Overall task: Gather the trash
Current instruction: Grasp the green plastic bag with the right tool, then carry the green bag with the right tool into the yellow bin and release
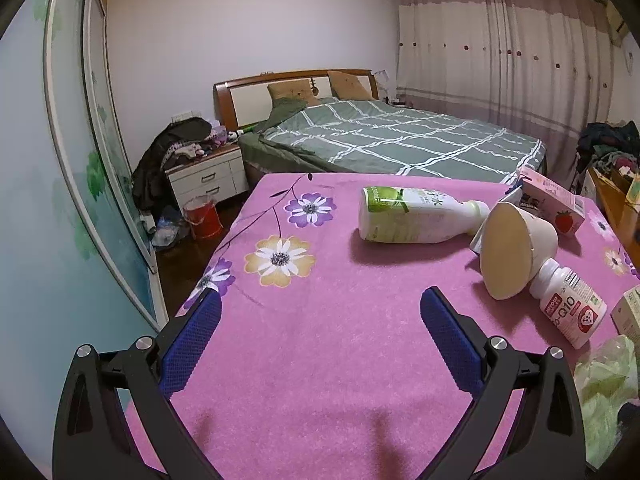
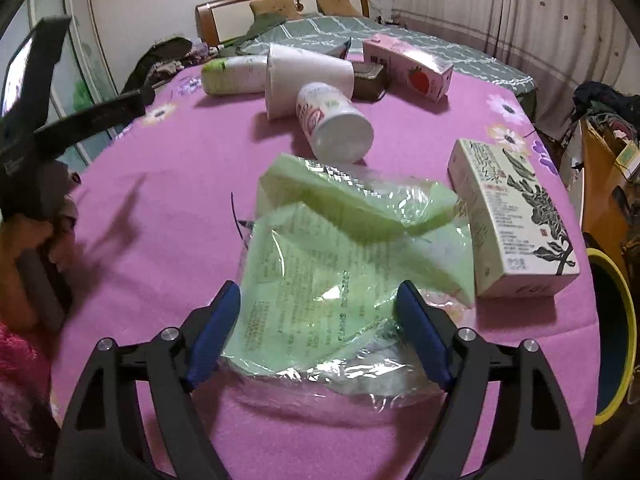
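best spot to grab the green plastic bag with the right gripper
Grip the near crumpled edge of the green plastic bag, coming from above and the near side. It lies flat and limp, and that bunched edge already sits between the right gripper's open jaws.

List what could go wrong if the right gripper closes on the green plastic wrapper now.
1. The green plastic wrapper is thin, crinkled and glossy; the open right gripper may pinch only a fold, which could slip out.
2. The wrapper's far edge lies against the white supplement bottle and beside the tea carton; dragging it may set the bottle rolling or nudge the carton.
3. The pads might catch the pink tablecloth underneath.
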`<state>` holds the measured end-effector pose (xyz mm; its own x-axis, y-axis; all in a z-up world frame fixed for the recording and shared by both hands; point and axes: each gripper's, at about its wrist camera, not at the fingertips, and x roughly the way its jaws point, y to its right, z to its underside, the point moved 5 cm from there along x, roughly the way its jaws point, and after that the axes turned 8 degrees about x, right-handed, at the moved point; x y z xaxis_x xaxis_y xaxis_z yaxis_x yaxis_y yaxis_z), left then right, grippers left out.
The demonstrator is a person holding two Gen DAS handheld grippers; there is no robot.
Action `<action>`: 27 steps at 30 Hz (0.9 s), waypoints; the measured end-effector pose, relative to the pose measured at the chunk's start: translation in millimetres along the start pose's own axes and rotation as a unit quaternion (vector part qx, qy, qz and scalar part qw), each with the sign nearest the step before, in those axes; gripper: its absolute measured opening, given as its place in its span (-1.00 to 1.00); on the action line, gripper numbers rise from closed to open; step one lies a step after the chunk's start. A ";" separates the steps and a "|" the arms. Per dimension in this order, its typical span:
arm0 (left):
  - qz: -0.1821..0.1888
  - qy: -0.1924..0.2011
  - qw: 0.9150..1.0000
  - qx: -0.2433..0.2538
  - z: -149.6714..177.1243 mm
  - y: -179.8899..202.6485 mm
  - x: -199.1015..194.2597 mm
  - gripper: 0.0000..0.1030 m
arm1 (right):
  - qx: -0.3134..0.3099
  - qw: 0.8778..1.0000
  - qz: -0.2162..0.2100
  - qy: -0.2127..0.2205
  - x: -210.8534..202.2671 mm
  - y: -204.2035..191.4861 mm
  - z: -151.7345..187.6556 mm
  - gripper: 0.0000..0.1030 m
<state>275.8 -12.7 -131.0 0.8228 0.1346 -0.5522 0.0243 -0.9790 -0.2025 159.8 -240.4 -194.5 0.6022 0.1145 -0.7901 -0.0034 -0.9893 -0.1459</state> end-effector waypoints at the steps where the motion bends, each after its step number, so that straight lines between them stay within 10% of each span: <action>1: 0.003 -0.004 1.000 -0.004 0.8 -0.7 1.2 0.90 | 0.002 1.000 0.001 0.001 0.0 0.8 0.0 0.41; 11: 0.002 0.000 1.000 0.003 0.3 3.3 0.4 0.90 | 0.002 1.000 -0.022 -0.001 -2.4 -7.5 1.2 -0.72; 27: 0.001 0.003 1.000 0.010 0.2 7.5 -0.7 0.90 | 0.028 0.992 -0.072 0.102 -109.4 19.9 -30.1 -0.96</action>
<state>275.2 -20.1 -132.3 0.8260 0.1311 -0.5482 0.0111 -0.9762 -0.2167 117.9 -275.4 -93.1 0.7483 0.2277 -0.6230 0.0539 -0.9570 -0.2850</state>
